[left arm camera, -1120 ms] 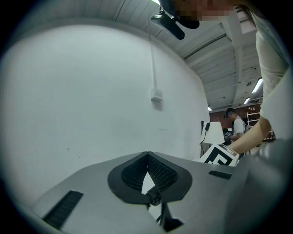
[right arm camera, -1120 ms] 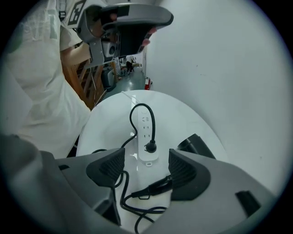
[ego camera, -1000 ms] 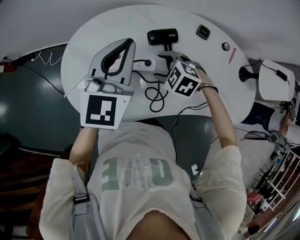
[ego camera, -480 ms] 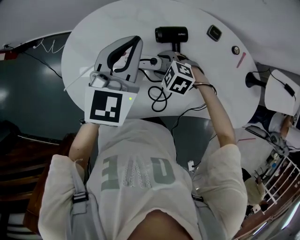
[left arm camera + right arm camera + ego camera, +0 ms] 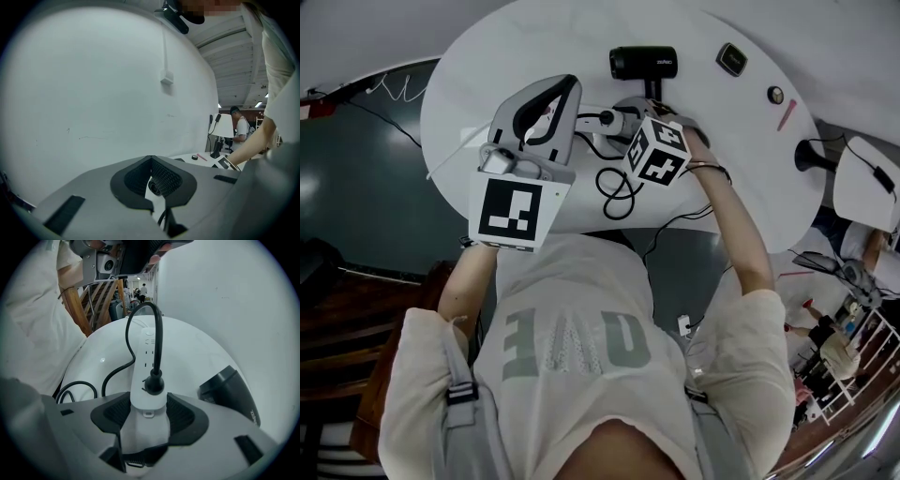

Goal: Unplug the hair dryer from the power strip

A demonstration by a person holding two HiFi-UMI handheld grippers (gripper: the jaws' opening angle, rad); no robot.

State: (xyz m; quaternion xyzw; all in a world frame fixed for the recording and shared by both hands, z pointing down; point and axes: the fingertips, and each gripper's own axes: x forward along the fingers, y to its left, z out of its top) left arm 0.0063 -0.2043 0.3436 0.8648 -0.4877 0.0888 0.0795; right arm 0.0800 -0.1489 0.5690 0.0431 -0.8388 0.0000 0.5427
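Grey left claw (image 5: 151,165): clenched on nothing, pads together. It hovers over the table (image 5: 487,66) just beside the far end of the strip, pointing nearly level.
White power strip (image 5: 147,357): lies flat on the table between the 2 claws, 1 end toward each.
Black plug (image 5: 153,382): seated upright in the socket nearest the right claw, not yet drawn. Presumably it is the hair dryer's.
Cord (image 5: 158,329): arches up from the plug and runs down to loose loops on the table, on the person's side.
Right claw (image 5: 148,412): points steeply down, jaws closing on the near end of the strip. Its pads meet the 2 long sides with no gap showing, just short of the plug.
Hair dryer (image 5: 644,64): black, lying on the table beyond the right claw, apart from the strip.
Step in hand: pinning the strip so the plug can come out, by my judgement.
Doing it well: finish the squeeze squarely on the strip's sides and press it to the table. The left claw must then open, come over the plug and take its moulded body, never the cord. Pull straight up along the pins.
Risk: a slack hold lets the strip lift with the plug.
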